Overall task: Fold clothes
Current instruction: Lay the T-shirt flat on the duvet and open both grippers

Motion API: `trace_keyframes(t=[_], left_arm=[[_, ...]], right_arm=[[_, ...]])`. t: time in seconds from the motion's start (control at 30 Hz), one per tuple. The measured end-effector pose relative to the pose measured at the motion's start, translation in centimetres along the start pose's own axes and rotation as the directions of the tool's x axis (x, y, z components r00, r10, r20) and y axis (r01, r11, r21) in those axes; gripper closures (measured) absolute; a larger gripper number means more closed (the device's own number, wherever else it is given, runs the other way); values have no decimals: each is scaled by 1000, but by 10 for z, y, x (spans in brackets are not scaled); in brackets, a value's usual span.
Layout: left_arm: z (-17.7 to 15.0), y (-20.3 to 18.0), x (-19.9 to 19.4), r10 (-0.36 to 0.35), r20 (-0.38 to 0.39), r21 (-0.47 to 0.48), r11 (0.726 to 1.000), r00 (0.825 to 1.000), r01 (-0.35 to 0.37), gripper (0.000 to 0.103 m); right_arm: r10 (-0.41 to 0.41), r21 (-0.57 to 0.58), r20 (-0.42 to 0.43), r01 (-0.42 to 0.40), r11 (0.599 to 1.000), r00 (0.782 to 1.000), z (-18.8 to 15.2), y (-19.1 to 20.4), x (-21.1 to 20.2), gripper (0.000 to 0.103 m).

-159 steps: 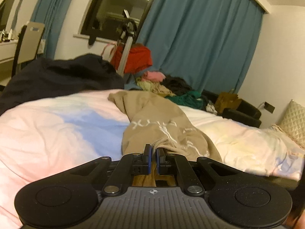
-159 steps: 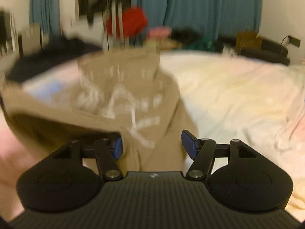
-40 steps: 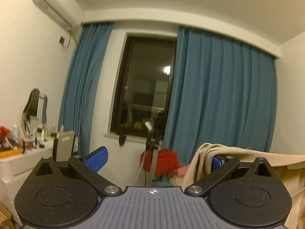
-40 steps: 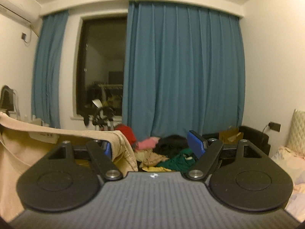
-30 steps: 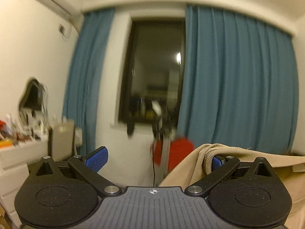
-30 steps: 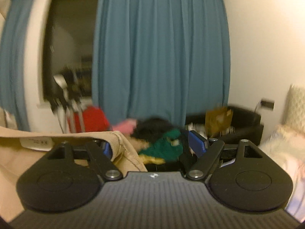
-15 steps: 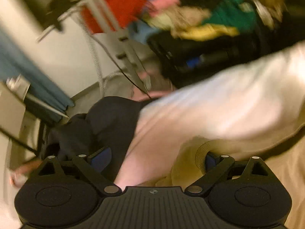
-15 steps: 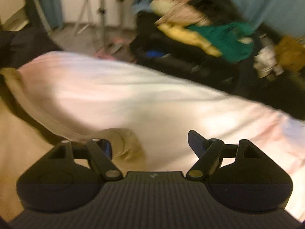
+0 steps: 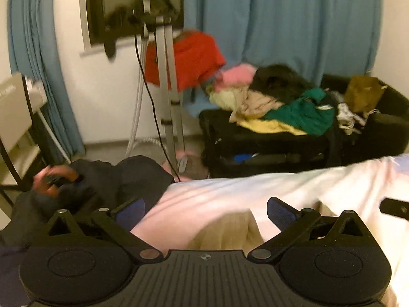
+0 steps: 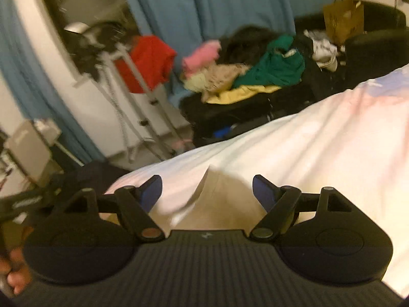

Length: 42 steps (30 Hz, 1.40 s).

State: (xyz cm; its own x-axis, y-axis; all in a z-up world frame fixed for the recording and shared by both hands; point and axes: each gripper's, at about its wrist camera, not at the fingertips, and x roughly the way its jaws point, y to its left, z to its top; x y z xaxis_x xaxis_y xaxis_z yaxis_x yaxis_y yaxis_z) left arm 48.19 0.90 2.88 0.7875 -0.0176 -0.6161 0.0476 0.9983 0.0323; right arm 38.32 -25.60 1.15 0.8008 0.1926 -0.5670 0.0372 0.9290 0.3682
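On the bed, one beige garment lies flat. Left of it, the left gripper is spread wide, holding nothing; the right gripper is equally wide and empty above the same cloth. Both housings hide most of the garment. Beyond the bed, one clothes heap sits blurred, its pieces hard to count.

We see dim, warm indoor light, motion blur smearing both views, fisheye bending at the edges, and a dark window giving no daylight
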Motion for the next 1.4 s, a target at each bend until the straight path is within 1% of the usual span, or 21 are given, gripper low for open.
trace_keyframes(t=[0.1, 0.2, 0.27, 0.37, 0.43, 0.5, 0.53, 0.6, 0.7, 0.83, 0.93, 0.97, 1.03, 1.07, 1.13, 1.17, 1.2, 1.27, 1.3, 1.37, 1.4], left_arm=[[-53, 4, -63, -16, 65, -3, 1000, 998, 16, 0], [-107, 8, -122, -23, 120, -1, 1000, 993, 23, 0], [-149, 9, -166, -24, 156, 4, 1000, 988, 23, 0], [-207, 13, -212, -27, 164, -3, 1000, 986, 28, 0], [-240, 24, -234, -44, 150, -36, 998, 988, 50, 0], [-255, 41, -242, -61, 103, -112, 991, 993, 72, 5], [-261, 50, -246, -70, 78, -152, 985, 995, 81, 5], [-266, 71, -249, -107, 88, -263, 956, 990, 127, 5], [-270, 99, -239, -126, 67, -388, 911, 990, 142, 5], [-278, 131, -206, -142, 56, -516, 843, 988, 150, 8], [-287, 153, -173, -162, 55, -621, 767, 985, 161, 14], [-290, 159, -161, -175, 66, -653, 737, 982, 175, 19], [-288, 166, -136, -178, 80, -684, 706, 981, 184, 24], [-284, 169, -124, -171, 89, -693, 697, 981, 185, 28], [-275, 173, -101, -155, 108, -709, 681, 982, 186, 30], [-270, 176, -89, -145, 120, -717, 671, 982, 187, 31], [-264, 178, -76, -147, 125, -727, 659, 981, 192, 33], [-255, 185, -50, -138, 112, -752, 636, 984, 175, 39], [-251, 188, -38, -132, 104, -764, 624, 986, 164, 40], [-242, 190, -23, -108, 95, -768, 625, 990, 142, 42], [-237, 190, -16, -95, 91, -768, 627, 991, 130, 47]], right_arm=[[-4, -30, 52, 6, 1000, 999, -51, 9, -63, 24], [-9, -42, 107, 13, 999, 994, -98, 8, -125, 24], [-2, -51, 141, 9, 999, 990, -122, 5, -156, 24], [3, -69, 187, 11, 998, 982, -154, 3, -200, 24], [0, -74, 190, 15, 997, 982, -168, 2, -218, 24], [8, -72, 189, 6, 997, 982, -179, 2, -232, 24], [17, -68, 187, -4, 998, 982, -182, 2, -237, 24], [33, -51, 180, -25, 998, 983, -187, 0, -243, 24], [35, -24, 175, -32, 999, 984, -194, -6, -243, 24], [20, -18, 168, -17, 1000, 986, -206, -15, -232, 24], [23, 31, 131, -27, 999, 991, -213, -24, -214, 24], [36, 33, 123, -40, 999, 992, -213, -25, -207, 24], [62, 33, 110, -66, 997, 992, -213, -26, -194, 24], [64, -6, 120, -64, 998, 991, -214, -22, -187, 24], [57, -81, 139, -46, 996, 989, -215, -13, -171, 24], [53, -99, 136, -40, 994, 989, -215, -11, -163, 24], [51, -115, 132, -35, 993, 990, -215, -9, -154, 24], [66, -111, 112, -54, 992, 992, -212, -9, -138, 24], [73, -107, 103, -62, 992, 992, -211, -9, -130, 24], [78, -98, 85, -70, 993, 993, -209, -10, -116, 24], [77, -93, 76, -70, 993, 994, -208, -10, -109, 24]])
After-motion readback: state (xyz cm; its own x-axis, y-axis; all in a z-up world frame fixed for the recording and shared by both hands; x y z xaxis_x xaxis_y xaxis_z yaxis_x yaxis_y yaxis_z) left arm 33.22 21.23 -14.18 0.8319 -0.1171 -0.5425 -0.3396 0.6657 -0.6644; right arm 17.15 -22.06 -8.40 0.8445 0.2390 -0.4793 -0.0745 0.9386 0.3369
